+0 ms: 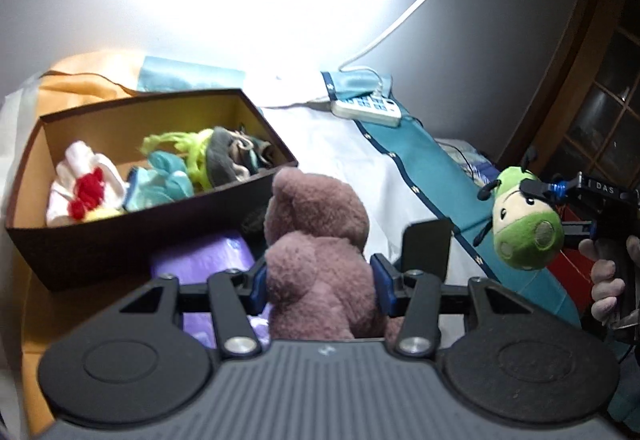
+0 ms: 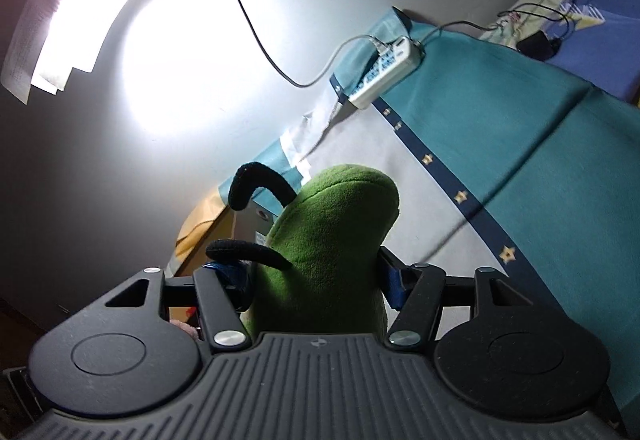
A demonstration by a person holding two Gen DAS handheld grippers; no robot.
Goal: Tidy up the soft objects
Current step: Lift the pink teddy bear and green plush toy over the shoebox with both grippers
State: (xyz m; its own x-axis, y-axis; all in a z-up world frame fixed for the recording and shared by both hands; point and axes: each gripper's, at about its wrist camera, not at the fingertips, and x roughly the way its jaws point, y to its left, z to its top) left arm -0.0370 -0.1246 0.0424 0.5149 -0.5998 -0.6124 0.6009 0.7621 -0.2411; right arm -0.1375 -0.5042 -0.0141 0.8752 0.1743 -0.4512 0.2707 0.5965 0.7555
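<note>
My left gripper (image 1: 320, 282) is shut on a brown plush bear (image 1: 316, 248), its blue pads pressing the bear's body, lifted just right of a dark brown box (image 1: 132, 240). Inside the box lie several soft toys: a white and red one (image 1: 82, 189), a light blue one (image 1: 160, 179) and a yellow-green and grey one (image 1: 216, 155). In the left wrist view my right gripper (image 1: 560, 207) holds a green bug plush (image 1: 522, 222) in the air at the right. In the right wrist view that gripper (image 2: 316, 280) is shut on the green bug plush (image 2: 332, 248), black antennae to the left.
A purple pack (image 1: 204, 260) lies in front of the box. A white power strip (image 1: 366, 107) with cables sits at the back on a teal cloth (image 1: 420, 151) over a white sheet (image 1: 340, 147). A person's hand (image 1: 608, 280) grips the right tool. A lit wall stands behind.
</note>
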